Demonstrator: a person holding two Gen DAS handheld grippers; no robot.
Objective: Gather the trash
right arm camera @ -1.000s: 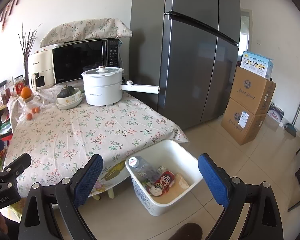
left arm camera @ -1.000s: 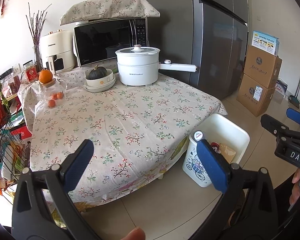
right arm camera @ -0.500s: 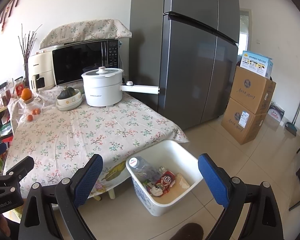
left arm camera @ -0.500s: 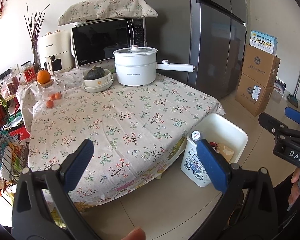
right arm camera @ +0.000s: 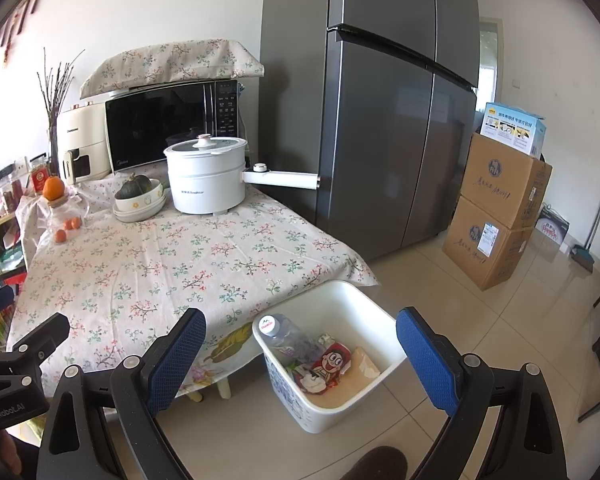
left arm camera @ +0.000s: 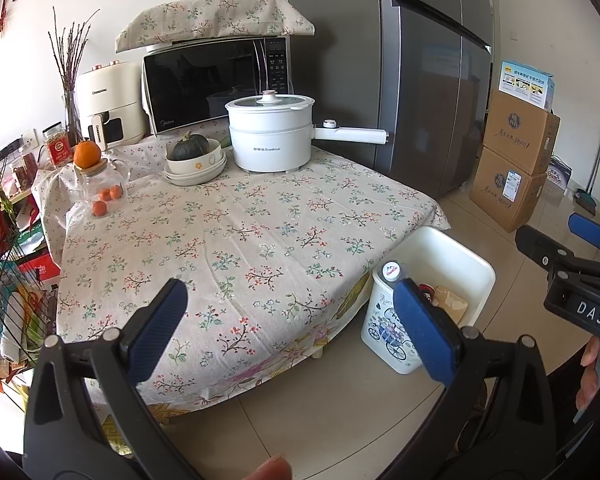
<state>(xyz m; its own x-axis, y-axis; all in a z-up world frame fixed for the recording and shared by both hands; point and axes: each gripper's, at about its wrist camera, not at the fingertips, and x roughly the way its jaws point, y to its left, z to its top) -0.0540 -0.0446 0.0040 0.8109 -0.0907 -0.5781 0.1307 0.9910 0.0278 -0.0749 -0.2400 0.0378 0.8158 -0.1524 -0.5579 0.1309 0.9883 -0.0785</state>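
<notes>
- Nearest: left gripper (left arm camera: 290,320) and right gripper (right arm camera: 300,348) both spread wide, holding nothing.
- Below them, the white bin (right arm camera: 388,354) on the floor beside the table holds a bottle (right arm camera: 284,336) and wrappers (right arm camera: 328,366).
- Beyond, the tablecloth (left arm camera: 240,240) shows no loose trash — collection looks finished; next, probably just a check.

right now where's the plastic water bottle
In the right wrist view the plastic water bottle leans in the left corner of the white bin, which sits on the floor beside the table's near right corner, next to a cartoon snack wrapper.
</notes>
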